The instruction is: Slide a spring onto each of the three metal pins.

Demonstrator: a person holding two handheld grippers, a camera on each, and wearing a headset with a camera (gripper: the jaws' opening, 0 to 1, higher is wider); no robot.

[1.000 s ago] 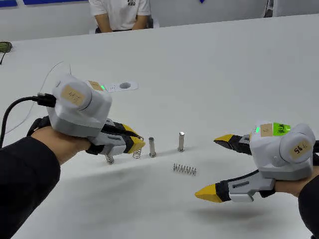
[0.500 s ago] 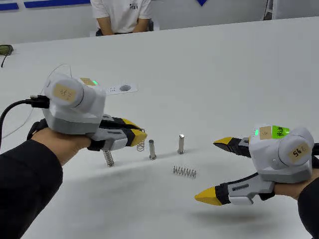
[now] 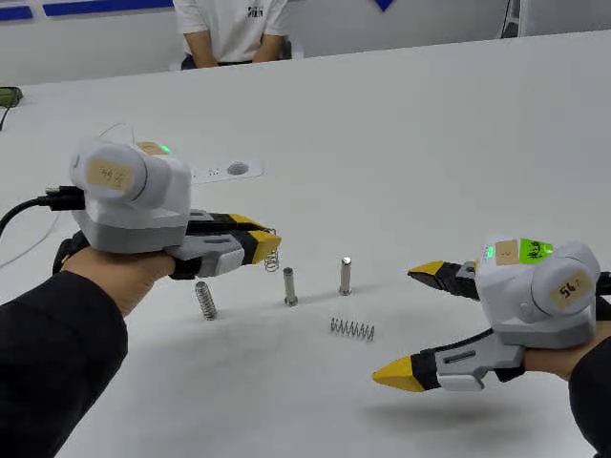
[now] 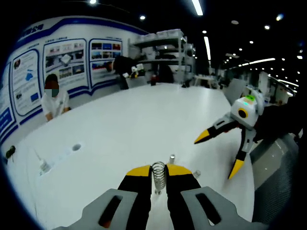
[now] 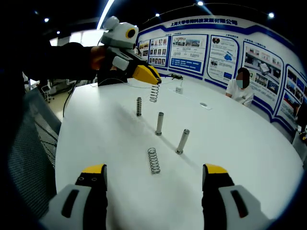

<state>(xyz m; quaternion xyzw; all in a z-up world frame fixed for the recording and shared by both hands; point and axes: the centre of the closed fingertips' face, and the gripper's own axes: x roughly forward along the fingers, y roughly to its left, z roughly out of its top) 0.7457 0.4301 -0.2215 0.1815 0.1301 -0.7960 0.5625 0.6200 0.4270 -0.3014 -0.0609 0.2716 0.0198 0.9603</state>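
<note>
My left gripper (image 3: pixel 270 247) is shut on a short spring (image 3: pixel 273 257), which hangs from its yellow tips above the table, up and to the left of the middle pin (image 3: pixel 289 286). That spring (image 4: pixel 158 175) stands upright between the jaws in the left gripper view. Another bare pin (image 3: pixel 345 275) stands to the right. At the left, one pin (image 3: pixel 205 300) wears a spring. A loose spring (image 3: pixel 352 329) lies flat in front of the pins. My right gripper (image 3: pixel 409 322) hovers open at the right with nothing in it, and the loose spring (image 5: pixel 153 160) lies ahead of its jaws.
A person (image 3: pixel 231 27) sits at the far side of the white table (image 3: pixel 430 143). A white power strip (image 3: pixel 227 170) with a thin cable lies behind the left gripper. A black cable (image 3: pixel 29 206) trails from that gripper to the left.
My left gripper has risen off the table with the spring and now holds it higher, which uncovers the sprung pin. The right gripper has barely moved.
</note>
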